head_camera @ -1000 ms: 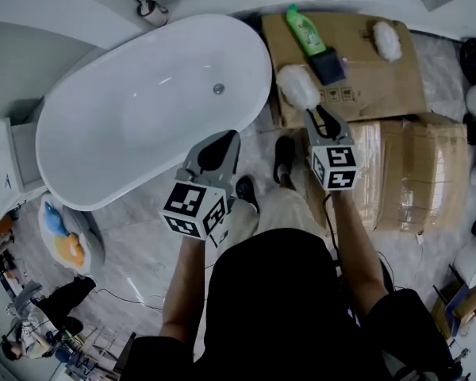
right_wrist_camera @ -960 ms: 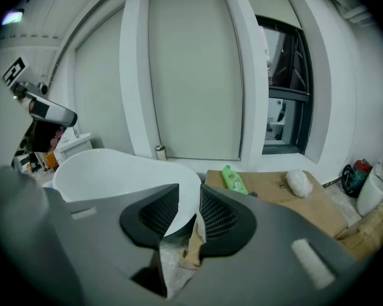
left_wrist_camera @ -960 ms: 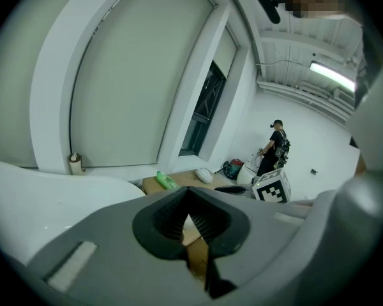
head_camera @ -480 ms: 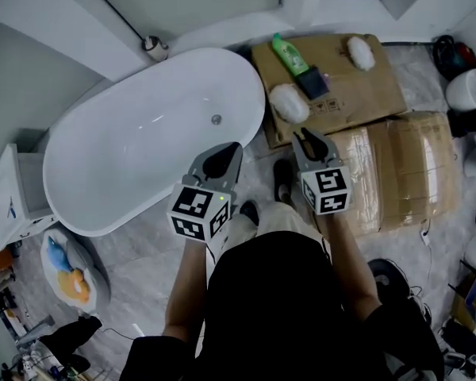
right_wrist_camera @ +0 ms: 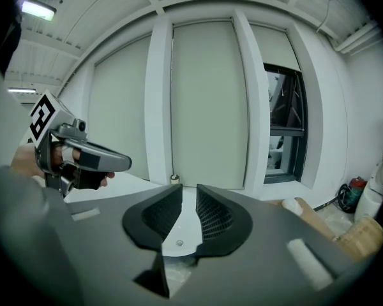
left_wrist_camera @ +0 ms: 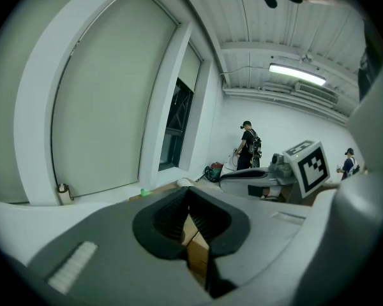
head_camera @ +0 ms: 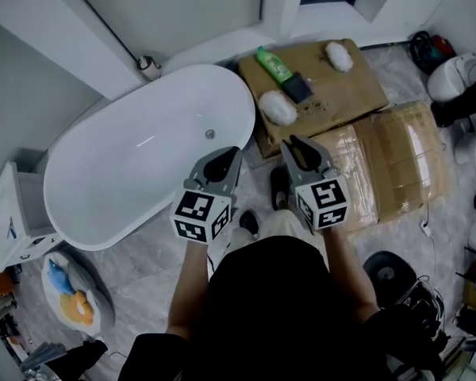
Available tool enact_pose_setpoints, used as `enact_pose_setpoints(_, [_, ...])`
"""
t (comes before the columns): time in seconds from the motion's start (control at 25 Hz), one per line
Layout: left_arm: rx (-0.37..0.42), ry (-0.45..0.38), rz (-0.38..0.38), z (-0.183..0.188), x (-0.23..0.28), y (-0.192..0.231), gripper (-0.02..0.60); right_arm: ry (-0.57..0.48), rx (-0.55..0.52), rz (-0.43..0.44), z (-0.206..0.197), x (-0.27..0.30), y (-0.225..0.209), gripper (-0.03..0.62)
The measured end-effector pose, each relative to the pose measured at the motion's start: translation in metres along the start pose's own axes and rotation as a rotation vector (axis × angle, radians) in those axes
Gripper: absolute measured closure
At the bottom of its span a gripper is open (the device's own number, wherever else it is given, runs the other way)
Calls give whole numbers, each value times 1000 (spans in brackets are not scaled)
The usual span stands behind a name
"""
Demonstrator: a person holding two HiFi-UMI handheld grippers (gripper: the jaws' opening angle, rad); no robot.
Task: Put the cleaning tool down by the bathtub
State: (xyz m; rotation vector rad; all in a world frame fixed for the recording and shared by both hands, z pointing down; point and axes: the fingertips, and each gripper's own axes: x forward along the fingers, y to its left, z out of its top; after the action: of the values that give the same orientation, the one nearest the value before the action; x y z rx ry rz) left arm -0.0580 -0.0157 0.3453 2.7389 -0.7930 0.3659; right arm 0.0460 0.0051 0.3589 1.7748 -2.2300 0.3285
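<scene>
The cleaning tool, a white fluffy brush head, lies on the flat cardboard box right beside the white bathtub. My right gripper hangs above the floor, short of the tool and not touching it. Its jaws have just been closing and still show a narrow gap with nothing in it; the tub floor shows through. My left gripper hovers over the tub's near rim, its tips meeting on nothing. Each gripper view shows the other gripper: the right gripper and the left gripper.
On the same box lie a green bottle, a dark item and a second white fluffy piece. A plastic-wrapped carton sits to the right. A white cabinet and a bag stand left of the tub. A person stands far off.
Both grippers have risen and drawn back towards me. The right gripper has come away from the white tool, which stays on the box. The right jaws have narrowed.
</scene>
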Motion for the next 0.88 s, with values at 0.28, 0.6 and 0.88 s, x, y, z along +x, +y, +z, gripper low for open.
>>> enact_pose_setpoints(0.28, [43, -9, -22, 5, -16, -15, 580, -32, 21, 29, 18, -29, 25, 536])
enact_pose_setpoints(0.6, [46, -58, -23, 22, -29, -30, 580, -85, 17, 29, 37, -56, 29, 560])
enact_pose_setpoints(0.88, [57, -91, -32, 36, -33, -47, 581, -109, 11, 43, 45, -76, 25, 574])
